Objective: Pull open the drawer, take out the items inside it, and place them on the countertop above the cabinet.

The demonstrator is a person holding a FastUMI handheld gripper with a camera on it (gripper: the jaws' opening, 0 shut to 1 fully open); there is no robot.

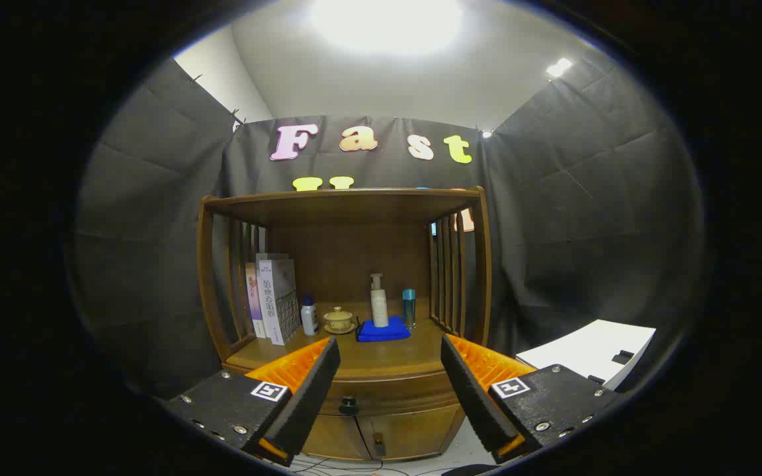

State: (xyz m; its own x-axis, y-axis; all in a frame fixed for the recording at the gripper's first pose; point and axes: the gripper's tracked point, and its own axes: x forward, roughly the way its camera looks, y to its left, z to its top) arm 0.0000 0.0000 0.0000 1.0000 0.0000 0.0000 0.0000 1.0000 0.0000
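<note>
Fingers of the gripper (391, 383) stand wide apart, holding nothing, short of a wooden cabinet (381, 423). Between them sits the closed drawer (391, 393) with its small dark round knob (348, 402), just under the smooth brown countertop (381, 360). On that countertop, farther back, lie a folded blue cloth (383, 330), a pale pump bottle (379, 302), a lidded cup on a saucer (339, 320), a small white bottle (309, 316), a slim teal bottle (409, 307) and upright books (275, 299). Slatted wooden sides rise to a shelf top (341, 198).
</note>
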